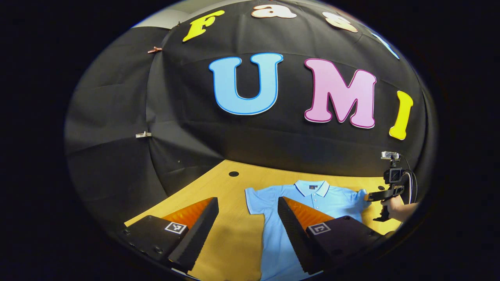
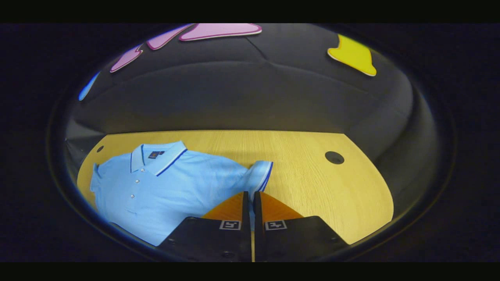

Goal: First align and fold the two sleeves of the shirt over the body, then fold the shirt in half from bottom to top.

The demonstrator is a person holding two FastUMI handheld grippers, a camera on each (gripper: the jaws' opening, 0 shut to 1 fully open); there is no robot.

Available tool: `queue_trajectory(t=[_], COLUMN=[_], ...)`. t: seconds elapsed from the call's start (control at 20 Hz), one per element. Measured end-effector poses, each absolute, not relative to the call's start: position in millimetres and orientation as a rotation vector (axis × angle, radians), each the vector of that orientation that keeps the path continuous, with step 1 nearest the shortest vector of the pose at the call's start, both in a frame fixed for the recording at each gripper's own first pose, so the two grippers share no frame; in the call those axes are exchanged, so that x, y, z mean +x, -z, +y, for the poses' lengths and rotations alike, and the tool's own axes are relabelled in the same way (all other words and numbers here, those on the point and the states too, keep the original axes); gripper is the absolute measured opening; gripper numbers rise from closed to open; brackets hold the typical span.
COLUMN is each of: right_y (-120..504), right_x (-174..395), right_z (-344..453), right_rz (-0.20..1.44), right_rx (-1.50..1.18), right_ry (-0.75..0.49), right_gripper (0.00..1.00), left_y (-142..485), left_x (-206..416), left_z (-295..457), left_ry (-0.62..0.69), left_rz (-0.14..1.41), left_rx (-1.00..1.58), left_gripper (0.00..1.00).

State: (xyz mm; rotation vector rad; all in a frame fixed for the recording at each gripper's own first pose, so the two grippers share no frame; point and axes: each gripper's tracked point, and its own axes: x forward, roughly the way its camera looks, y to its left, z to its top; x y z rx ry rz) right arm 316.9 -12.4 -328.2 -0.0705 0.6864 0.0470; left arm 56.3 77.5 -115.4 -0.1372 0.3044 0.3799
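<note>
Shirt sleeve between right tongs

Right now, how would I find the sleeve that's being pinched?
Look at the wooden table and the blue shirt lying flat on it. Follow the shirt to the sleeve at the right gripper, whose fingers are shut on it. Its cuff is lifted off the table; the other sleeve lies flat, untouched.

I see a light blue shirt of soft, matt knit cloth with a fine, pebbly weave. My desk looks like smooth pale wood with faint grain and a low sheen. The wall behind is matt, creased black cloth.
</note>
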Motion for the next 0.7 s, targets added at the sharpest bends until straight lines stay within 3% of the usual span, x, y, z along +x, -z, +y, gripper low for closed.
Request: queue_trajectory(t=[0.15, 0.2, 0.25, 0.3, 0.4, 0.6, 0.65, 0.7], right_y=[305.4, 297.0, 287.5, 282.0, 275.5, 288.7, 295.0, 300.8], right_x=[317.1, 317.3, 316.0, 316.0, 312.1, 291.1, 282.6, 273.5], right_z=[12.7, 24.6, 36.4, 49.8, 82.7, 151.1, 166.8, 181.9], right_rz=[0.628, 0.609, 0.596, 0.583, 0.562, 0.560, 0.574, 0.584], right_rx=[-0.132, -0.144, -0.156, -0.170, -0.211, -0.313, -0.318, -0.316], right_ry=[-0.075, -0.092, -0.111, -0.129, -0.176, -0.285, -0.315, -0.345], right_gripper=[0.08, 0.02, 0.07, 0.02, 0.02, 0.02, 0.07, 0.02], left_y=[116.3, 117.0, 116.7, 117.7, 119.5, 128.7, 130.9, 135.3], left_x=[47.4, 43.0, 40.3, 37.8, 31.1, 22.8, 21.5, 20.2], left_z=[85.8, 87.8, 90.2, 92.8, 98.1, 107.9, 110.5, 112.8], left_ry=[-0.383, -0.381, -0.379, -0.376, -0.372, -0.371, -0.371, -0.371], left_rz=[0.301, 0.301, 0.301, 0.301, 0.301, 0.313, 0.318, 0.323], left_rx=[-0.144, -0.137, -0.126, -0.119, -0.121, -0.128, -0.129, -0.131], left_gripper=[0.97, 0.97, 0.97, 0.97, 0.97, 0.97, 0.97, 0.97])
